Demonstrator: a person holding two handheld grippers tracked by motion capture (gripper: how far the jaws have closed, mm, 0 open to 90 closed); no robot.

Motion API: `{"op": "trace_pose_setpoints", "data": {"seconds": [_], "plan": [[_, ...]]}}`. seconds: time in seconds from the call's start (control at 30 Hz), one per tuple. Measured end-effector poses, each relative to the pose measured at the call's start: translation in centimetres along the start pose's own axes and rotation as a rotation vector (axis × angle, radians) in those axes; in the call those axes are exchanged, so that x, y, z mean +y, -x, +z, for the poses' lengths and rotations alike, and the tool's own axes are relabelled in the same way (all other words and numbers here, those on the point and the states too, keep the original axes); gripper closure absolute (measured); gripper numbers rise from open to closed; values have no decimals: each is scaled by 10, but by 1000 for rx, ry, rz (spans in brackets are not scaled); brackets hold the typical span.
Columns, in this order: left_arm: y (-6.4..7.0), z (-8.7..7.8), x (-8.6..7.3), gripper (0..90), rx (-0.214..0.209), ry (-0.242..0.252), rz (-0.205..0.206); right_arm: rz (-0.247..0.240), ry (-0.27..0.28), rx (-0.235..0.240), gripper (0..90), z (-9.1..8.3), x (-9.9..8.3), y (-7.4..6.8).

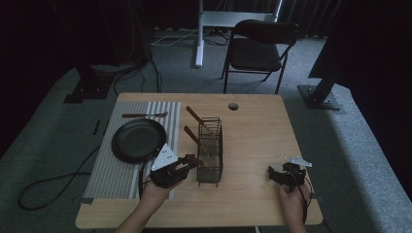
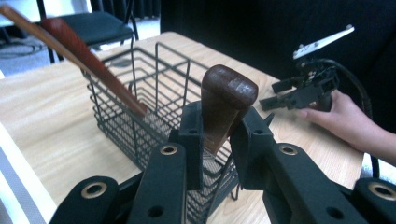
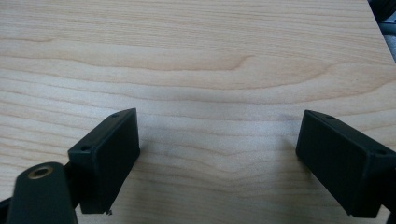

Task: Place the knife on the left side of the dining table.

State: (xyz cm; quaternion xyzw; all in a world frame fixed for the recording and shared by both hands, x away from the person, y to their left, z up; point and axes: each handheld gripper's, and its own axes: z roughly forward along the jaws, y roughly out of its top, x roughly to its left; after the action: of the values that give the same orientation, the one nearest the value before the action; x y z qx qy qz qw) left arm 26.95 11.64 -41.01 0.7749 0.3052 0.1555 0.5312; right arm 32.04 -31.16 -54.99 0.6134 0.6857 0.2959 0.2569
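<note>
Left gripper held at the near left, jaws pointing right and clamped on a brown wooden handle. Left hand behind it, forearm entering from the near edge. Right gripper at the near right, jaws spread wide, pointing left, gripped by right hand.

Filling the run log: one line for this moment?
left gripper: shut on handle at basket | right gripper: open, over table | pan: on mat

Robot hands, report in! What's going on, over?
Left tool shut on wooden handle at wire basket. Right tool open, empty, over table.
</note>
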Motion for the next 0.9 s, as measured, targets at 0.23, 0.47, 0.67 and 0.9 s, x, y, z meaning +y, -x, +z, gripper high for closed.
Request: {"op": "trace_pose_setpoints", "data": {"seconds": [0.23, 0.47, 0.67, 0.9], "plan": [[2, -10, 10, 763, -17, 29, 19, 1, 1, 0, 124, 0, 0, 0], [1, -32, 26, 763, -41, 67, 25, -1, 1, 0, 124, 0, 0, 0], [-5, -56, 37, 763, -46, 117, 11, -1, 1, 0, 124, 0, 0, 0], [-11, -82, 40, 763, 10, 148, 27, -1, 1, 0, 124, 0, 0, 0]]}}
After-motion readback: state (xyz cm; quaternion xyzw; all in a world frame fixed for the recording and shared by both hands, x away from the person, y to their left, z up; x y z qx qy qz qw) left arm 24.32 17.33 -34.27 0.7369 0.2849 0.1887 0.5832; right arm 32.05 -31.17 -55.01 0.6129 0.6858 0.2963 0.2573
